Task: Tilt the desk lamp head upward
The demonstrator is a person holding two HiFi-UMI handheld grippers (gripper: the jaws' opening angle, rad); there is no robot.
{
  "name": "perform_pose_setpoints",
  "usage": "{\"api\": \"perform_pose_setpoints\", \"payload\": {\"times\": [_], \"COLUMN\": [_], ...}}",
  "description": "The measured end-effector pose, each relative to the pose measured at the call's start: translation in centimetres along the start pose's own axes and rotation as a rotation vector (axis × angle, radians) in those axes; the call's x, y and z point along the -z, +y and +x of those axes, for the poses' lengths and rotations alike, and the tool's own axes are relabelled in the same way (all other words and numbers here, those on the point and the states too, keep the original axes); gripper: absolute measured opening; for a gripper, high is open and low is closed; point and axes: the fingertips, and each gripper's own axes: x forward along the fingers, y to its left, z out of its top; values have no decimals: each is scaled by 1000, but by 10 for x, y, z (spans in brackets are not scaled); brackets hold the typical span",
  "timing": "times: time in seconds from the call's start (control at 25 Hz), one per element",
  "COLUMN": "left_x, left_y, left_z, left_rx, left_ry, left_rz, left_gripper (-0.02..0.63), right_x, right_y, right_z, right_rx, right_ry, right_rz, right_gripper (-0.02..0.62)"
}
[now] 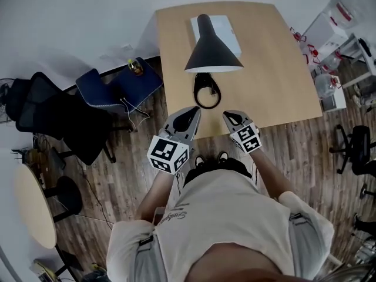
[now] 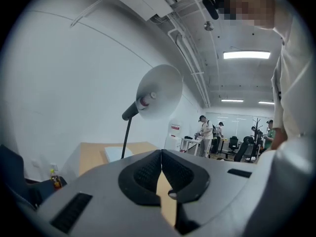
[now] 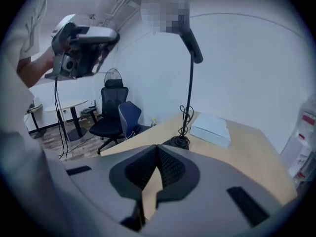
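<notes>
Holding left gripper (image 1: 189,114) and right gripper (image 1: 231,117) at desk (image 1: 276,75) edge. I read both claws pressed together, empty. Lamp (image 1: 210,44) stands mid-desk just ahead, head facing down.

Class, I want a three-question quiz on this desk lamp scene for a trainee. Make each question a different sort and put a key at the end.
1. True or false: the left tongs are clamped on the lamp.
2. Multiple choice: besides the lamp, what lies on the table?
A) a white box
B) a laptop
C) a mug
3. Fill in: the right tongs are ____, with nothing between them.

Key: 1 false, since they are shut on nothing, short of the lamp; 2 A; 3 shut.
</notes>
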Motion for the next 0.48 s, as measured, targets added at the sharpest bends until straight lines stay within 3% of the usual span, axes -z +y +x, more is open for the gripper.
{"api": "perform_pose_setpoints", "payload": {"times": [0.24, 0.48], "left_x": [23, 14], "left_y": [-2, -5], "left_z": [7, 17], "left_rx": [-39, -66], "left_ry": [48, 33], "left_rz": [7, 33], "left_gripper": [15, 15], "right_x": [-53, -98], "right_y": [3, -13], "right_z": [-39, -77], "right_rx": [-16, -8], "right_ry": [-133, -254], "right_rz": [-19, -62], "right_gripper": [-5, -5]}}
